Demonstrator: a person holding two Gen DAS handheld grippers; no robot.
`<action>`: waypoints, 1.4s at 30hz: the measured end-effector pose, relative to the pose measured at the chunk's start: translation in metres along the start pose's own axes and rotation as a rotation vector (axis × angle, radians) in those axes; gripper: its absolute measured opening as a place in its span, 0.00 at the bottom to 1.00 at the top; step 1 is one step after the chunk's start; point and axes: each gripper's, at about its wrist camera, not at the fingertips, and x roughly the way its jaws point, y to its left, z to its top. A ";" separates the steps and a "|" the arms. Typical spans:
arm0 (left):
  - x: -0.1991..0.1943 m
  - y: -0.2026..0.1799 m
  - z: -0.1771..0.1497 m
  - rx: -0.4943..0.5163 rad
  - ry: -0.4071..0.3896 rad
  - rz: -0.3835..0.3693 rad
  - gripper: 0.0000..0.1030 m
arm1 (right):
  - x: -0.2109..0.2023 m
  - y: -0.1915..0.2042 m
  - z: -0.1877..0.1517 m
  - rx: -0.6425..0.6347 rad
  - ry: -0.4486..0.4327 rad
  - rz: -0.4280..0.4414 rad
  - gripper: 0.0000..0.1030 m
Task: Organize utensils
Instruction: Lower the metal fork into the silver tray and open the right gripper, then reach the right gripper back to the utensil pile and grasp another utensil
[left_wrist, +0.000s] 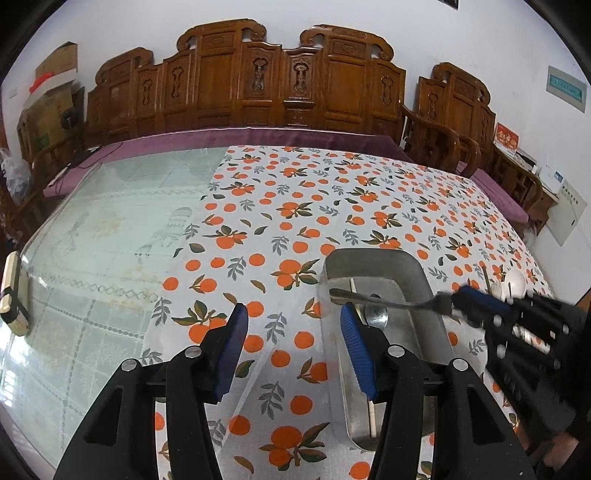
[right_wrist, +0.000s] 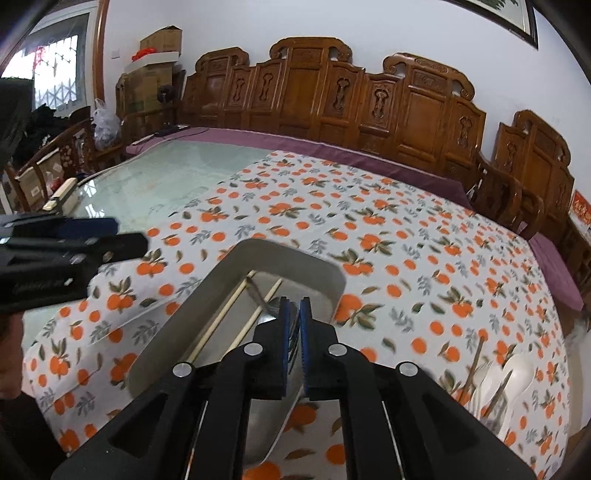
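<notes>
Right gripper (right_wrist: 292, 325) is pinching a metal fork (left_wrist: 373, 298) by its tines, holding it over the rectangular steel tray (left_wrist: 424, 280). Left gripper (left_wrist: 293, 347) is hanging spread wide beside the tray. Chopsticks (right_wrist: 221, 325) and a spoon (left_wrist: 376, 317) are lying inside. White plastic spoons (right_wrist: 513, 380) are sitting on the orange-print tablecloth (left_wrist: 295, 206).

White tablecloth (left_wrist: 295, 206) with orange fruit print; silver tray (left_wrist: 391, 266); blue gripper pads (left_wrist: 236, 343).

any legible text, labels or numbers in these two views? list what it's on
No text reads clearly in either view.
Red sign at right: gold characters, too blurred to read.
Grey-green wall plaque: lettering too small to read.
Left tool body: faint embossed print, blurred.
Cardboard boxes: no readable print.
Right tool, holding a metal utensil over the tray: no markings.
</notes>
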 end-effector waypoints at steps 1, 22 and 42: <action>0.000 0.000 0.000 0.001 0.001 0.000 0.48 | -0.001 0.003 -0.002 0.002 0.001 0.005 0.10; -0.007 -0.009 0.002 0.003 -0.009 -0.027 0.48 | -0.004 -0.021 -0.025 0.172 0.106 0.267 0.20; -0.014 -0.138 -0.013 0.187 -0.012 -0.162 0.70 | -0.098 -0.192 -0.087 0.180 0.091 -0.038 0.20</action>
